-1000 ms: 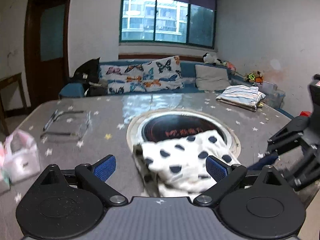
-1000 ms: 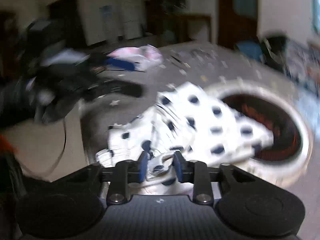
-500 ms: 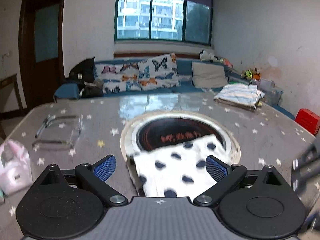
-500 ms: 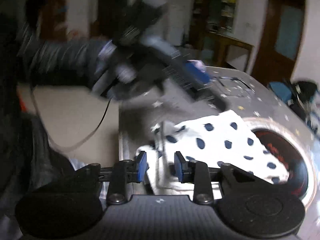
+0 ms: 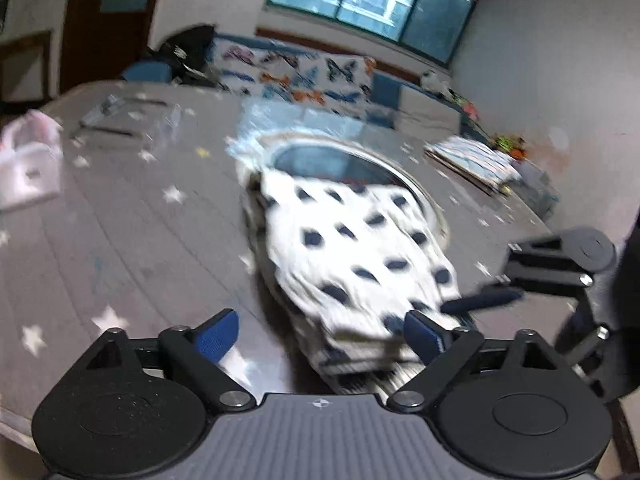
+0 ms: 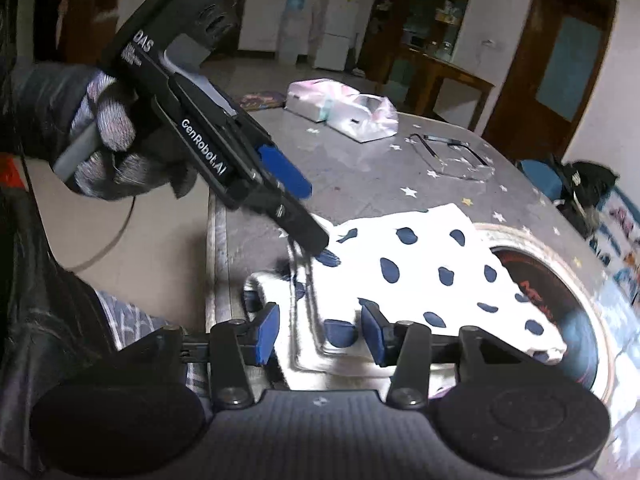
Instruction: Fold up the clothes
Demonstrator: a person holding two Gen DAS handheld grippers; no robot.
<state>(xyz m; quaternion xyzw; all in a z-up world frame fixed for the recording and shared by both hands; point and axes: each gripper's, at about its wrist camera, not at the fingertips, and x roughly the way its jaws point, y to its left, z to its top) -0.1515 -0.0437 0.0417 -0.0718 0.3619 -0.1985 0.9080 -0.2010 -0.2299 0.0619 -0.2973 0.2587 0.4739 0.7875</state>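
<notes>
A white garment with dark blue spots (image 5: pixel 352 256) lies folded on the grey star-patterned table (image 5: pixel 120 216), partly over a round inset burner (image 5: pixel 344 160). My left gripper (image 5: pixel 320 334) is open just above the garment's near edge, tilted. In the right wrist view the garment (image 6: pixel 420 276) lies ahead, and my right gripper (image 6: pixel 318 332) is open with its jaws on either side of the garment's near corner. The left gripper (image 6: pixel 296 216) shows there too, held by a gloved hand, one fingertip touching the garment's left edge.
A folded striped stack (image 5: pixel 472 160) lies at the table's far right. A pink-white bag (image 6: pixel 344 108) and a clear tray (image 6: pixel 456 156) sit at the left end. A sofa with butterfly cushions (image 5: pixel 304 72) stands behind. The table edge (image 6: pixel 212 264) is near me.
My right gripper has opened and let go of the garment. My left gripper has tilted and come down to the garment's edge. The garment now lies flatter and folded.
</notes>
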